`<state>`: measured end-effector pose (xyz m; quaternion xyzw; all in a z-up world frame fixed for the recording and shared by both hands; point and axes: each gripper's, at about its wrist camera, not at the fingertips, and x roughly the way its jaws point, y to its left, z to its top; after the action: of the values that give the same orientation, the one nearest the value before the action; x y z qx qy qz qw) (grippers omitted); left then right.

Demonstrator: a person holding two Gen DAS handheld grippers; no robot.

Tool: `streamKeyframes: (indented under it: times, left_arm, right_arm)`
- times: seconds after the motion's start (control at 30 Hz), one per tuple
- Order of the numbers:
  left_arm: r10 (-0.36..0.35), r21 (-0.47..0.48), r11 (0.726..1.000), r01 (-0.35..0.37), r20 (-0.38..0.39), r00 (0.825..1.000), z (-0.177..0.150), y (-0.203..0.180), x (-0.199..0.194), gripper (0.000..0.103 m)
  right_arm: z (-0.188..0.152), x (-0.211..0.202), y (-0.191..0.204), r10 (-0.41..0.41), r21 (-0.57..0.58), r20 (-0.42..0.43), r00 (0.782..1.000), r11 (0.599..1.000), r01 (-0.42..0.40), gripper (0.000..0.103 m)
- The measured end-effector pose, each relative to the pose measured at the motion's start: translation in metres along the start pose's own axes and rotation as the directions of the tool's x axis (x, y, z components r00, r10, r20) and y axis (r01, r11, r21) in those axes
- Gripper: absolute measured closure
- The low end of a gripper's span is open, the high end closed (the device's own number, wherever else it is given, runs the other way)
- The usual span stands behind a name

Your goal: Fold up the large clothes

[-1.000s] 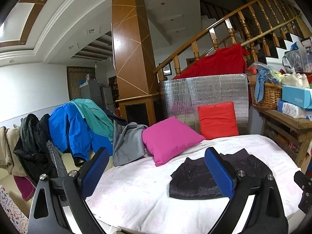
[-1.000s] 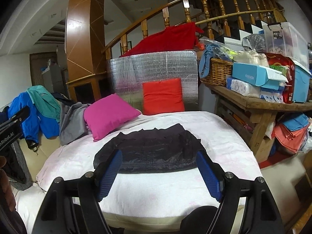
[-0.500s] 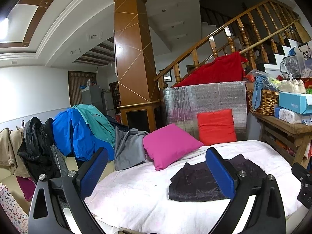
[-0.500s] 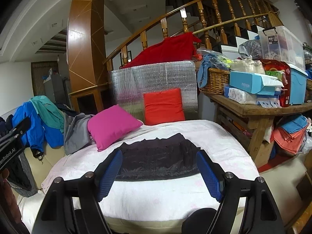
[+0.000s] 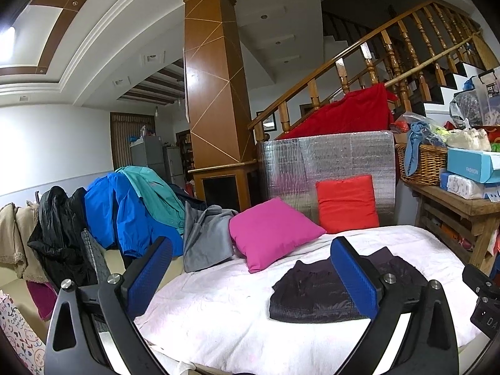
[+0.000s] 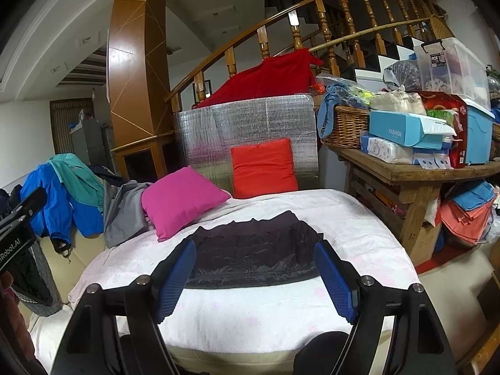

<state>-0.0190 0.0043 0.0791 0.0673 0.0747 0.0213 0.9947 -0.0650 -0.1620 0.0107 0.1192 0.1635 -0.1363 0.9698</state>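
Pink cushion (image 6: pixel 181 201) beside red cushion (image 6: pixel 264 172)

Setting: a lived-in home, as I see it | evidence: wooden staircase (image 6: pixel 312 28) with turned balusters; bed (image 6: pixel 343 218) with pink cushion (image 6: pixel 181 200) and red cushion (image 6: pixel 264 168); jackets (image 5: pixel 125 206) heaped beside it; cluttered wooden table (image 6: pixel 415 172); fridge (image 5: pixel 147 156) in the far room.

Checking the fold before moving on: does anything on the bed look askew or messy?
Nothing stands out. The dark garment lies flat as a tidy folded rectangle on the white bedcover, apart from the pink pillow.
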Motion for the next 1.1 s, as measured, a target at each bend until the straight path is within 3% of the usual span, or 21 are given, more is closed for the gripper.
streamKeyframes:
  times: [1.1]
  left_arm:
    - [-0.008, 0.011, 1.000, 0.008, -0.029, 1.000, -0.007, 0.004, 0.012, 0.001]
  right_arm:
    - [0.001, 0.010, -0.002, -0.007, -0.003, -0.005, 1.000, 1.000, 0.007, 0.022]
